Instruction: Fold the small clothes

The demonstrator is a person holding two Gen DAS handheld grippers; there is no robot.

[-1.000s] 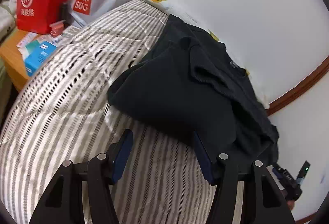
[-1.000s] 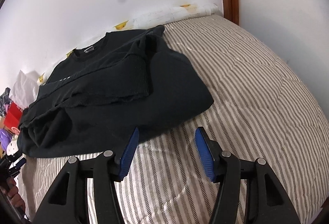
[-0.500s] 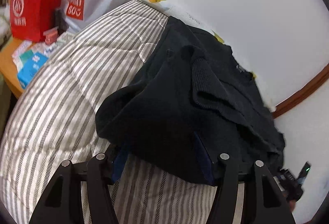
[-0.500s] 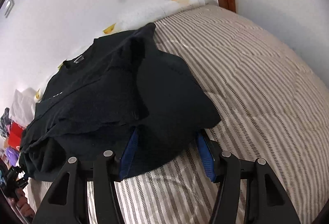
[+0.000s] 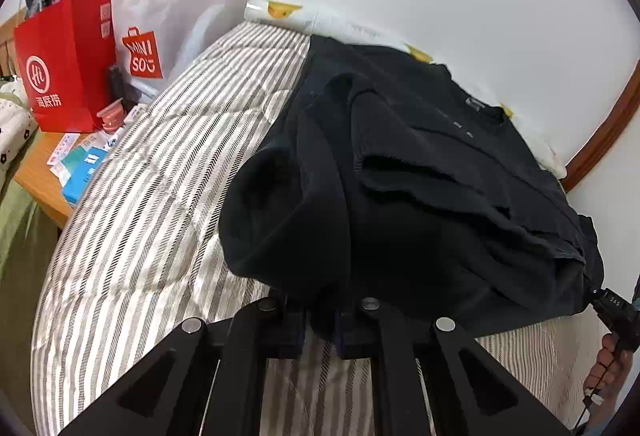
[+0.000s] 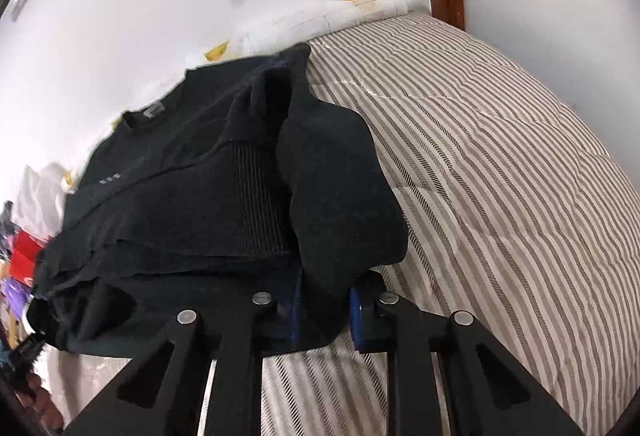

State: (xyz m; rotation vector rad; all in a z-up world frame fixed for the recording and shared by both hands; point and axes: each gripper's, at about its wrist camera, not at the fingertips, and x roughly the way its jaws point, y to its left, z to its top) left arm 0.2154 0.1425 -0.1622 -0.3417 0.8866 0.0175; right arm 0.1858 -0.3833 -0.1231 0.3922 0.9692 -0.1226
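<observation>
Cloth now sits clamped in both claws: a second ago they stood spread before the black sweater (image 5: pixel 420 195); my left claw (image 5: pixel 322 320) has bitten its near hem, my right claw (image 6: pixel 324 302) is closing on the near right corner. Sweater lies on the striped bed (image 6: pixel 500 175). Both claws slant downward, ready to lift the hem toward the far collar.

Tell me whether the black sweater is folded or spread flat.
Partly folded: the black sweater has its sleeves laid across its body, with the lower hem bunched, on the striped bed.
</observation>
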